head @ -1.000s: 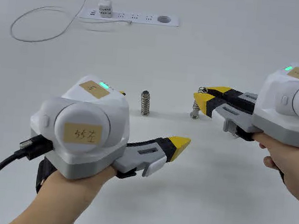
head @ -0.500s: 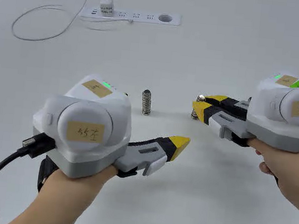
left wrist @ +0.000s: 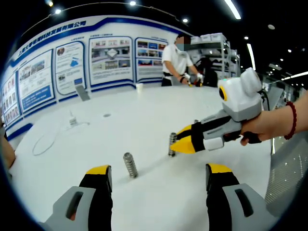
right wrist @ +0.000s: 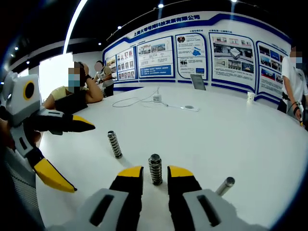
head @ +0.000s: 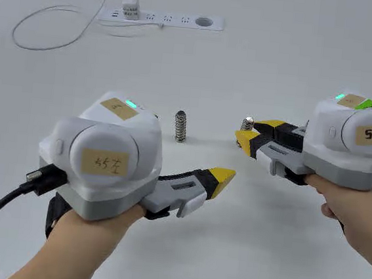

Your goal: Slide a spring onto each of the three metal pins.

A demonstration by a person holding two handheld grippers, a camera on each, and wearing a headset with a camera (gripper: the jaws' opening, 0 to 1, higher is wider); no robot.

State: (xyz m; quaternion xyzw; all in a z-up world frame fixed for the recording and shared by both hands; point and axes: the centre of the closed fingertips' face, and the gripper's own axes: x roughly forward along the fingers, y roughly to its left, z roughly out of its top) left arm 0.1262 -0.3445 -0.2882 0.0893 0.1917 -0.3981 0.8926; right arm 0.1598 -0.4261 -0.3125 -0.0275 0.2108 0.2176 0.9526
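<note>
At your left, the left gripper (left wrist: 159, 169) hangs, jaws spread wide. Past it a spring (head: 181, 126) stands upright; further right, your right gripper (right wrist: 155, 172) flanks a second spring (right wrist: 154, 168) with narrowed jaws, not gripping it, a bare pin (right wrist: 224, 185) just beside. A power strip (head: 161, 20) lies far behind.

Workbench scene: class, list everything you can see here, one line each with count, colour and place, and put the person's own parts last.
table: one, white, beneath everything
springs: two, grey, upright mid-table
bare pin: one, silver, beside right claw
power strip: one, white, far side
cable: one, white, looped left of strip
people: several, beyond the table
left claw: black-yellow, open, short of the springs
right claw: black-yellow, open either side of one spring
hands: two, holding the grippers
</note>
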